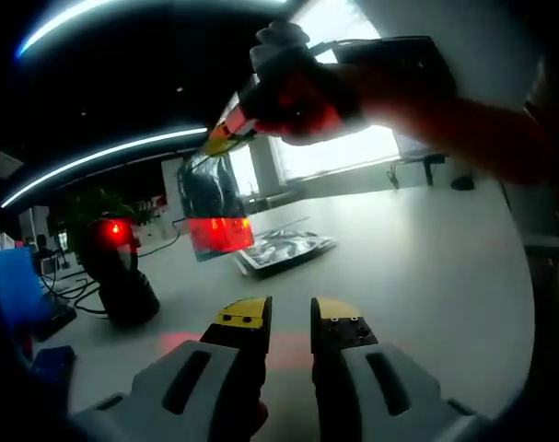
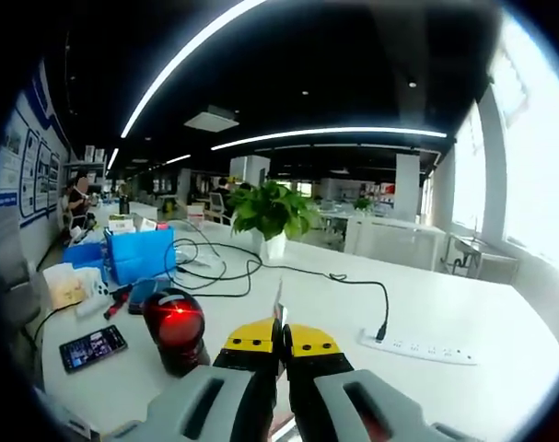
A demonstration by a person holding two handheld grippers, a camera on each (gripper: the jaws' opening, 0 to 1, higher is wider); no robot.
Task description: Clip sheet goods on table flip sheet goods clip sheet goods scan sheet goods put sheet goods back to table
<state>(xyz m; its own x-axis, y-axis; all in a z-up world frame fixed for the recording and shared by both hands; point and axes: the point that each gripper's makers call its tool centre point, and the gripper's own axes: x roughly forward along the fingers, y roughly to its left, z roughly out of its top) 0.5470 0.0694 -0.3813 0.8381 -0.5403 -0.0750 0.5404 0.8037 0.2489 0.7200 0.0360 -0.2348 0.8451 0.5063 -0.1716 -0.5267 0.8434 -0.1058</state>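
Right gripper (image 2: 281, 343): jaws pinched on thin glossy dark sheet-goods packet (image 1: 210, 198), hung above the white desk (image 1: 417, 249), facing the black red-lit scanner (image 2: 175, 328) for scanning. Left gripper (image 1: 290, 318): narrowly parted, idle.

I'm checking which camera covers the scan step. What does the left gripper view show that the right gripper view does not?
Left gripper view: the right gripper holding a sheet-goods packet up in red scanner light, more packets lying on the table, and the open left gripper.

Right gripper view: a potted plant, blue box, phone and power strip.

Both: the scanner and white table.
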